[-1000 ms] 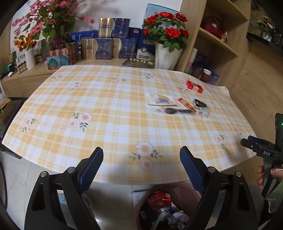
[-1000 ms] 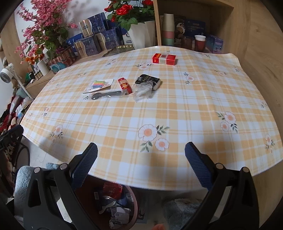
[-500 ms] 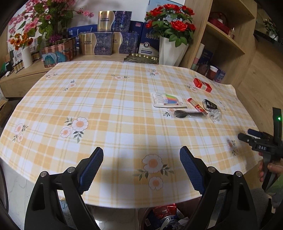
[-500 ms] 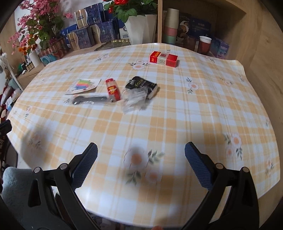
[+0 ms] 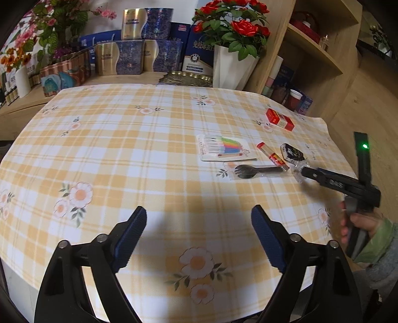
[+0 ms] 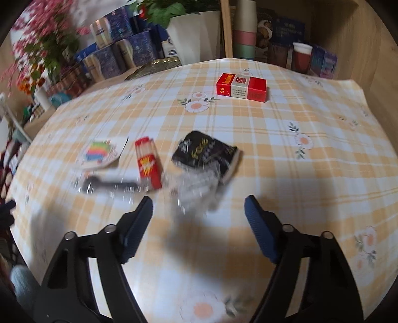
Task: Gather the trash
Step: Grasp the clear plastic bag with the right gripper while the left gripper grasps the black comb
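Observation:
Trash lies together on the checked tablecloth (image 5: 149, 154): crumpled clear plastic (image 6: 196, 188), a black wrapper (image 6: 204, 151), a red and white tube (image 6: 148, 162), a wrapped black fork (image 5: 256, 171) and a card of coloured sticks (image 5: 225, 147). A red cigarette pack (image 6: 241, 87) lies farther back. My right gripper (image 6: 199, 218) is open and empty, just short of the clear plastic; it also shows in the left wrist view (image 5: 323, 177). My left gripper (image 5: 199, 233) is open and empty over the table's near edge.
Gift boxes (image 5: 139, 57), a white vase of red roses (image 5: 231, 64) and pink flowers (image 5: 49, 22) stand behind the table. A wooden shelf unit (image 5: 311, 49) with cups (image 6: 301, 56) stands at the back right.
Both grippers moved forward over the table. The right gripper closed in on the trash pile. The bin under the table edge dropped out of view.

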Available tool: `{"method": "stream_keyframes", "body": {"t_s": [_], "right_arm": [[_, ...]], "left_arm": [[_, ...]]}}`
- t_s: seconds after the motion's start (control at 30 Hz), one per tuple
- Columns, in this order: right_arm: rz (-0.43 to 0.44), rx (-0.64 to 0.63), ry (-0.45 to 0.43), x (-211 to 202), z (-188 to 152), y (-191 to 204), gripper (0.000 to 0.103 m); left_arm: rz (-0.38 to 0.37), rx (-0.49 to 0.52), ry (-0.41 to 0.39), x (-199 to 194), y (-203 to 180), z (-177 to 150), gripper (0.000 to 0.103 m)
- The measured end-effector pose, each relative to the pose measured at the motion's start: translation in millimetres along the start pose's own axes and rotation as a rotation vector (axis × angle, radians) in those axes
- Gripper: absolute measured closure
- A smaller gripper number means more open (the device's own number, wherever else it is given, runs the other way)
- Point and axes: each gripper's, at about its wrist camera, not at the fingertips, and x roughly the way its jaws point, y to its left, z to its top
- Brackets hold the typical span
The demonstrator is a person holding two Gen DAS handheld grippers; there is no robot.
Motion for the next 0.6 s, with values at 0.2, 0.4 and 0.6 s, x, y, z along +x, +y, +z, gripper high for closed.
{"method": "stream_keyframes", "body": {"t_s": [0.2, 0.4, 0.6], "right_arm": [[0.026, -0.004, 0.002, 4.9, 1.2, 2.0, 0.07], [0.057, -0.001, -0.037, -14.7, -8.2, -6.4, 0.072], [0.087, 0.057, -0.059, -29.8, -15.1, -19.4, 0.072]], "left_arm": [[-0.057, 0.15, 0.026, 22.8, -29.9, 10.2, 0.034], [-0.118, 0.307, 0.073, 54.6, -60.7, 17.9, 0.041], [-0.138, 0.545, 0.1, 94.0, -98.8, 19.0, 0.053]]}}
